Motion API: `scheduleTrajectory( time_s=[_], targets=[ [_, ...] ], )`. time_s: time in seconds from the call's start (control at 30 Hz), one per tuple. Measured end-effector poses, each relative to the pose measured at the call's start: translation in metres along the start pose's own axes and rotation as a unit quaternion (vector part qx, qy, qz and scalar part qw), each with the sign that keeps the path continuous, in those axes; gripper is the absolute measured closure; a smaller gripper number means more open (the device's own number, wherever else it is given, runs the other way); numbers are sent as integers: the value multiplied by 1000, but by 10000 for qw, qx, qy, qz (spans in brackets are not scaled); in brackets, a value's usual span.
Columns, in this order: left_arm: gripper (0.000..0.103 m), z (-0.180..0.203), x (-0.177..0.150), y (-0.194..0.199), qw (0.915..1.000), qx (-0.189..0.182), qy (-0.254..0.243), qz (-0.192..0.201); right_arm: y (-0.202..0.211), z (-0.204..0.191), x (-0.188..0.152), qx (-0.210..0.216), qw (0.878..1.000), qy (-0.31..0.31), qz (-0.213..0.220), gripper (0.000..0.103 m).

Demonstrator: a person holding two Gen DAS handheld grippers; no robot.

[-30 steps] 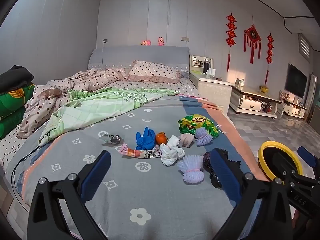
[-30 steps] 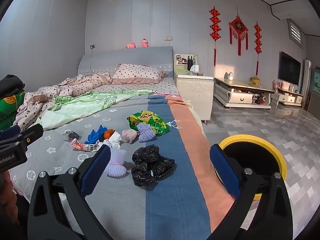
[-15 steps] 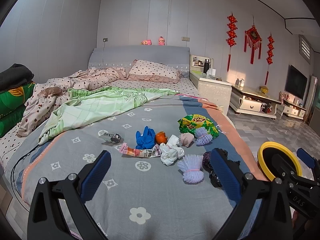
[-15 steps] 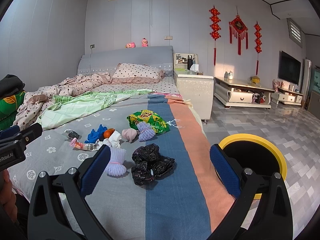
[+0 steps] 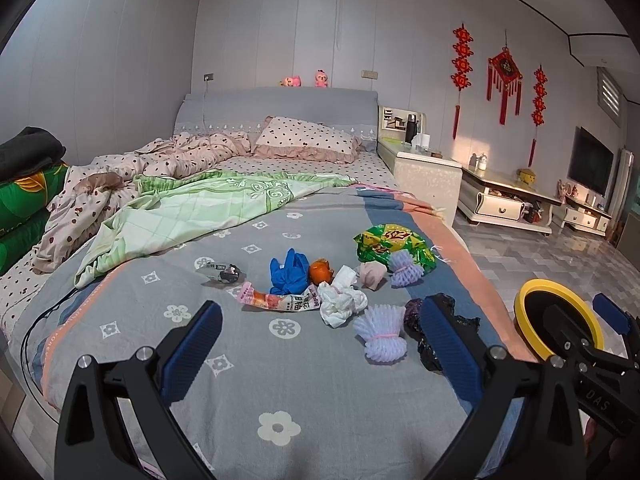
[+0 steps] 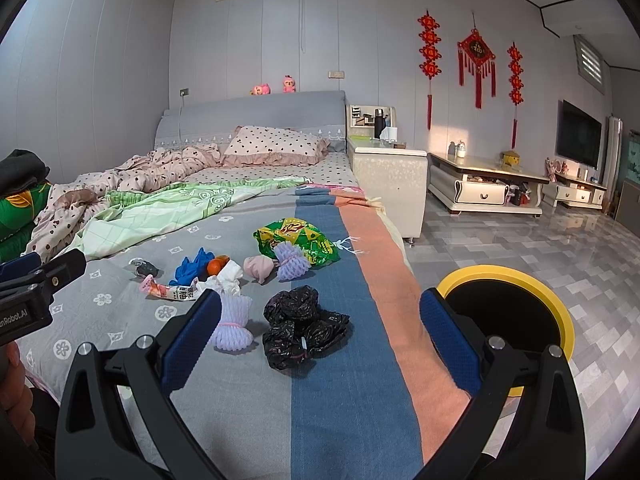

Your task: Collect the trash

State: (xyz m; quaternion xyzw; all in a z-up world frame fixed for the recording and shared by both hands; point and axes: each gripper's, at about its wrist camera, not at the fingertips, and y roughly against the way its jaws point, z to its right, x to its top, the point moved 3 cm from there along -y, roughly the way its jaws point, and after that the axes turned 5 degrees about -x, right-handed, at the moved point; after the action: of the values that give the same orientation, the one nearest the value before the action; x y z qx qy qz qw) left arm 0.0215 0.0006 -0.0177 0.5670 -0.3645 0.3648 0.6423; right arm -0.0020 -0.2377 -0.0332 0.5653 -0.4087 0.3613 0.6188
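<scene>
Right wrist view: both tools, right [image 6: 320,336] and left [image 5: 320,344], hang spread and empty above the bed [image 6: 248,396]; black bag [image 6: 304,330] lies nearest the bin [image 6: 508,312].

right claw [image 6: 320,344] gapes above black bag [image 6: 304,330].

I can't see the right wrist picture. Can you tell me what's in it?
An open, empty claw hovers over a bed scattered with trash: a crumpled black bag, purple foam nets, a green snack bag. A yellow-rimmed bin stands on the floor beside the bed.
</scene>
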Motion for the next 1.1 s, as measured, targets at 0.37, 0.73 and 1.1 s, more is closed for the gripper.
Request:
scheduleTrajectory(
  time_s=[0.37, 0.73, 1.1],
  targets=[
    [7, 0, -1, 0, 10000, -1, 2, -11, 0, 1, -2, 5, 10000, -8, -10, 8],
    [7, 1, -6, -3, 10000, -18, 4, -38, -1, 2, -2, 6, 10000, -8, -12, 8],
    [7, 2, -7, -4, 10000, -13, 7, -46, -1, 3, -3, 9, 10000, -23, -21, 8]
  ],
)
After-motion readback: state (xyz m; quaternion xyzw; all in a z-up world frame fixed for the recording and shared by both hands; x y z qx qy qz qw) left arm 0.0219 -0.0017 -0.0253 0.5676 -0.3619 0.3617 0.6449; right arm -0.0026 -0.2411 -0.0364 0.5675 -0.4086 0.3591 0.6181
